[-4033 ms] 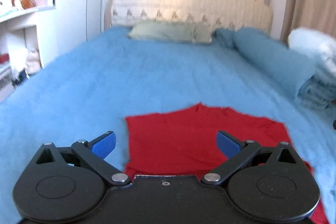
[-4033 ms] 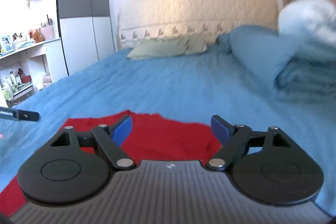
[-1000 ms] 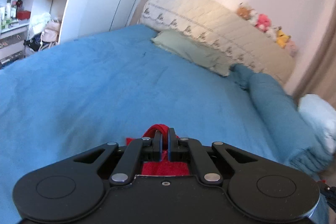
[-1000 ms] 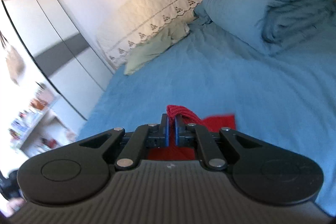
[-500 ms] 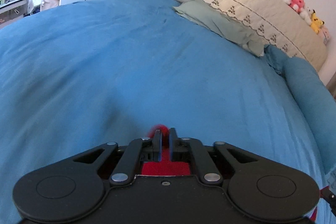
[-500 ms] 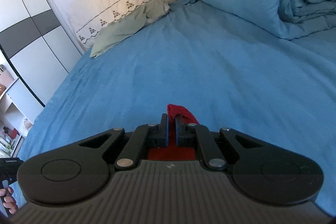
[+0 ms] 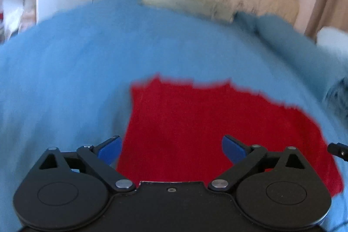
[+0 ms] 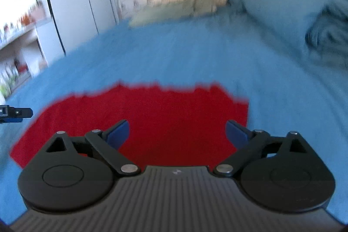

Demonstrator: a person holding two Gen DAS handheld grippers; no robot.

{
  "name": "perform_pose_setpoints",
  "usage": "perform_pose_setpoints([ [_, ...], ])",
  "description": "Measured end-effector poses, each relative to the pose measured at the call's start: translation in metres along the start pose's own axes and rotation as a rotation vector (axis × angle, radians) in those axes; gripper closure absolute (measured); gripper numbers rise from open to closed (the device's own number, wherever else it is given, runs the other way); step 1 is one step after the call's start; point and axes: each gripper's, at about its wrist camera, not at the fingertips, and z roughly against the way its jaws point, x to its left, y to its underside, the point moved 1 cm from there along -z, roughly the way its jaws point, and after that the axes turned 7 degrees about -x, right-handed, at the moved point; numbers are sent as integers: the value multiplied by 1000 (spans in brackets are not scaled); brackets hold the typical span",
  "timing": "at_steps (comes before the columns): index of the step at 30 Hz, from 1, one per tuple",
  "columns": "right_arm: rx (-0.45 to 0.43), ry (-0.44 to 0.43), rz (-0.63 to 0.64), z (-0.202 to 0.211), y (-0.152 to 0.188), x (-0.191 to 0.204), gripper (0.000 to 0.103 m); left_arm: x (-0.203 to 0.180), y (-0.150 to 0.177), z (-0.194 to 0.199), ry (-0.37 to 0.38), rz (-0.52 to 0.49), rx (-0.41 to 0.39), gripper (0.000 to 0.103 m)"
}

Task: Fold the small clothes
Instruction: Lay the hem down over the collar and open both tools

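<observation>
Left wrist view shows your left gripper (image 7: 171,150) and right gripper (image 8: 177,133) springing apart, empty, over the flat red cloth (image 7: 208,123); more folds look needed.

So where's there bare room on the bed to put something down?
Bare sheet between the red cloth and the green pillow, and left of the cloth. Crowded on the right, by the rolled duvet.

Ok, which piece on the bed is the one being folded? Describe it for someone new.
On the big blue bedspread, look at the near end, just ahead of both grippers. A flat red cloth garment lies there, the only red thing on the blue.
</observation>
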Motion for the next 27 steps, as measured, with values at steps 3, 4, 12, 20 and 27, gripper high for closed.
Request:
perform_pose_setpoints([
  [3, 83, 23, -70, -10, 26, -4, 0, 11, 24, -7, 2, 50, 85, 3],
  [4, 102, 34, -103, -14, 33, -8, 0, 13, 27, -8, 1, 36, 89, 3],
  [12, 91, 61, -143, 7, -2, -8, 0, 10, -3, 21, -66, 41, 83, 3],
  [20, -6, 46, -63, 123, -66, 6, 0, -37, -36, 105, -75, -61, -27, 0],
  [27, 93, 112, -210, 136, -23, -13, 0, -103, 16, 80, -56, -249, 21, 0],
])
